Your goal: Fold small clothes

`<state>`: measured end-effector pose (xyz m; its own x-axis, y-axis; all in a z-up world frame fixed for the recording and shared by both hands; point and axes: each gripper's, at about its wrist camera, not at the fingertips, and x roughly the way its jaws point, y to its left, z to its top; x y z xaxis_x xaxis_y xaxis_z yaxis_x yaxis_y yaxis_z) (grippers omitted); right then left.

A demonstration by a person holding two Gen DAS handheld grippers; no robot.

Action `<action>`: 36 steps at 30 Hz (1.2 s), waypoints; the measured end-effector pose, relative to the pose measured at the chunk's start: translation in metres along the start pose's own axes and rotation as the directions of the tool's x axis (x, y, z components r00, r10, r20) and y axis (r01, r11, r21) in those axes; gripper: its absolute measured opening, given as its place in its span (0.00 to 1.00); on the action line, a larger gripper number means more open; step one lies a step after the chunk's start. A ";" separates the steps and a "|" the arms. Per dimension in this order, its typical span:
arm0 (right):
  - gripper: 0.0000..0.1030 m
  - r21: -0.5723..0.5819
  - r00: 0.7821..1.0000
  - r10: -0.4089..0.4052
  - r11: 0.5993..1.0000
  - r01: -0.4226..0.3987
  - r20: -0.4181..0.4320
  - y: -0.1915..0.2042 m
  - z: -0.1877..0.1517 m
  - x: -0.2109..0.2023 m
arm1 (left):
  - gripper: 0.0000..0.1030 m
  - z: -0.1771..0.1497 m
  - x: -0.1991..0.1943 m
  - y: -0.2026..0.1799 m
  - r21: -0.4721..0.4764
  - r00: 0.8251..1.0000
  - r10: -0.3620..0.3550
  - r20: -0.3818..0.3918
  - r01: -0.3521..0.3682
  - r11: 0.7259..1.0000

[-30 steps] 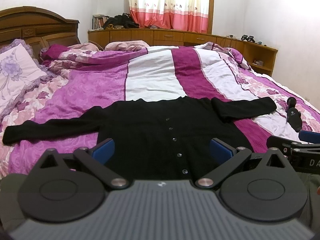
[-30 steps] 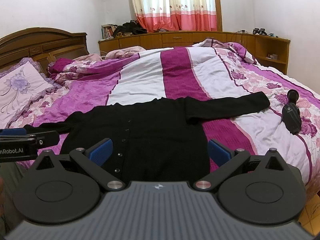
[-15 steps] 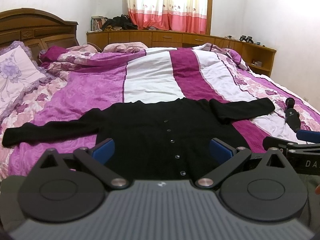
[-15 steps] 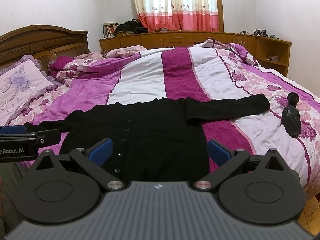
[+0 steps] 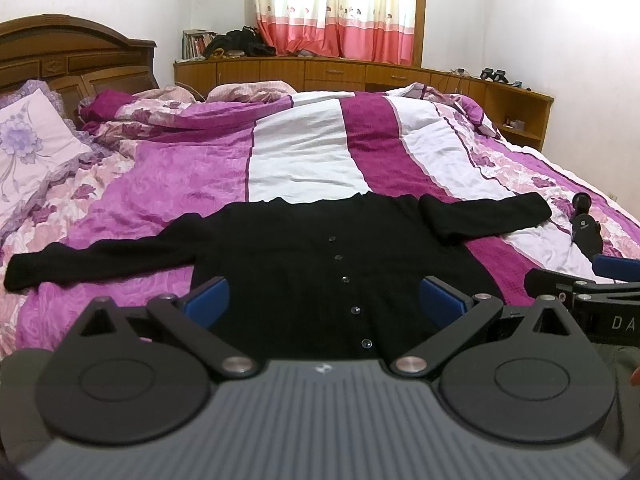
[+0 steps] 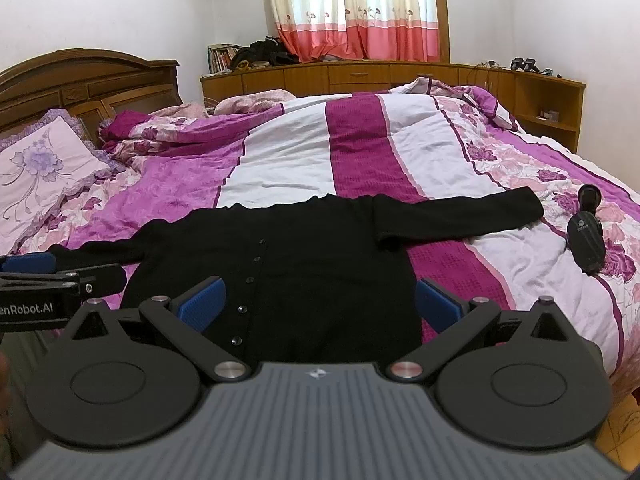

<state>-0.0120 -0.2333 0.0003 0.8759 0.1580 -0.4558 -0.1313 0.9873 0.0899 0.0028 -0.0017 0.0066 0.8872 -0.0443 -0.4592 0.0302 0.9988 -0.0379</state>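
garment: black knit button-front cardigan [image 5: 320, 264], spread flat and face up on the purple, white and magenta striped quilt [image 5: 304, 152], hem end toward the cameras, neckline away
sleeves: left sleeve [image 5: 100, 260] stretched out sideways to the pillow side; right sleeve [image 6: 460, 216] stretched out to the other side, cuff ending near a black handheld device [image 6: 586, 240] lying on the quilt
buttons: row of small dark buttons [image 5: 344, 279] runs down the middle front, looks fastened, can't confirm
left gripper [image 5: 324, 304]: blue-padded fingers spread wide, nothing between them, hovering over the hem end of the cardigan, not touching cloth
right gripper [image 6: 316, 304]: same, fingers spread wide, empty, above the hem on the right half
grippers relative: side by side, each one's arm shows at the edge of the other's view
handling guess: soft, limp, light knit; will drape and sag when lifted, no stiffness to hold a crease; probably stretches if pulled by one point; likely clings a bit to the quilt, not slippery; not fragile, but buttons could snag
where to grip: judgement — pinch a single layer at a cuff or at the shoulder seam to bring a sleeve in across the chest; for the body fold, take the two hem corners, one per gripper, and lift together
avoid: grabbing quilt with the cloth, both soft and the black knit lies flush on it; avoid pinching on the button line
progress: fold not started, garment fully laid out
other: lilac floral pillow [image 5: 28, 148] at the headboard side, well apart
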 end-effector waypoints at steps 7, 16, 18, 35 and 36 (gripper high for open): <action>1.00 -0.012 1.000 0.002 1.000 -0.002 -0.008 0.003 0.001 0.005 | 1.00 -0.001 0.002 0.000 0.001 1.000 -0.001 -0.003 0.001 1.000; 1.00 -0.028 1.000 0.021 0.999 -0.022 -0.016 0.008 0.005 0.013 | 1.00 -0.001 0.012 0.005 -0.008 1.000 0.012 -0.013 -0.012 1.000; 1.00 -0.030 0.999 0.028 0.999 -0.028 -0.022 0.011 0.008 0.019 | 1.00 0.001 0.016 0.008 -0.006 1.000 0.013 -0.019 -0.014 1.000; 1.00 -0.123 0.981 0.149 0.979 -0.164 -0.122 0.094 0.056 0.124 | 1.00 0.024 0.072 0.086 -0.093 0.984 0.140 -0.110 -0.150 0.984; 1.00 -0.137 0.979 0.157 0.975 -0.175 -0.128 0.103 0.060 0.131 | 1.00 0.026 0.074 0.092 -0.093 0.983 0.147 -0.113 -0.158 0.983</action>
<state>0.1173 -0.1118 0.0034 0.7774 0.3124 -0.5459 -0.3445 0.9377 0.0460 0.0834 0.0870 -0.0084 0.8242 0.1014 -0.5572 -0.1534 0.9870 -0.0473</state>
